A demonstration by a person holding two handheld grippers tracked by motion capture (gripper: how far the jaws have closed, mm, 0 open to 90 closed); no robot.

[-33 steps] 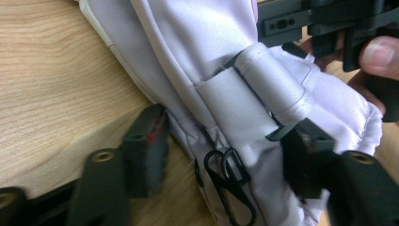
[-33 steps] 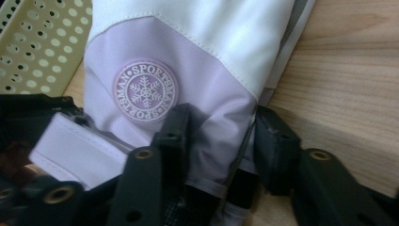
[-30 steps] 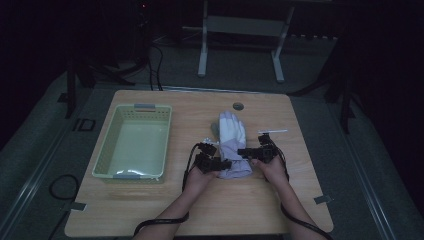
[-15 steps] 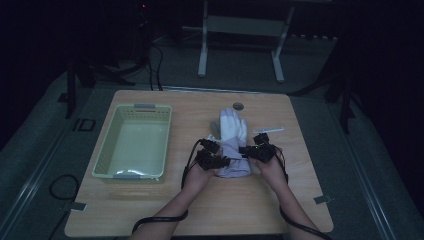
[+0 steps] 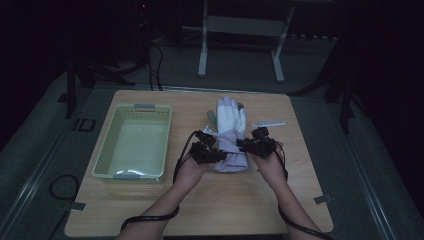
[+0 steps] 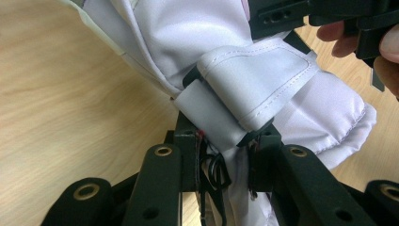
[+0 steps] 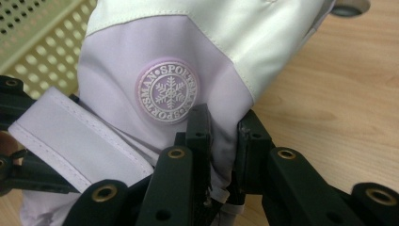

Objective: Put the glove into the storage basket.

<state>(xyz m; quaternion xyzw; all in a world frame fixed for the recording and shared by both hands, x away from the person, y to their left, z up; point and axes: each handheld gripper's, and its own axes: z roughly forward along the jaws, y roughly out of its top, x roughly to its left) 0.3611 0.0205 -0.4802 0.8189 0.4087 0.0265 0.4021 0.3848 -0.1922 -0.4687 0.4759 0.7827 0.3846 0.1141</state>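
A white and lavender ski glove [image 5: 231, 120] lies on the wooden table [image 5: 165, 210], its fingers pointing away and its cuff raised between my two grippers. My left gripper [image 5: 219, 156] is shut on the glove's cuff strap [image 6: 254, 75]; in the left gripper view the jaws [image 6: 226, 125] pinch the folded strap. My right gripper [image 5: 246, 146] holds the other side of the cuff. Its jaws [image 7: 221, 136] have just been closing and now pinch lavender fabric below the round snowflake badge [image 7: 167, 92]. The glove [image 7: 211, 28] hides the table under it.
A pale green perforated basket [image 5: 107, 150] stands at the left of the table. A thin white strip [image 5: 268, 123] lies to the right of the glove's fingers, and a small grey round thing [image 5: 240, 106] sits by the fingertips. Table legs and cables stand beyond the far edge.
Both hands have risen with the glove's cuff held between them. The jaws have closed tighter on the fabric. The basket has not moved.
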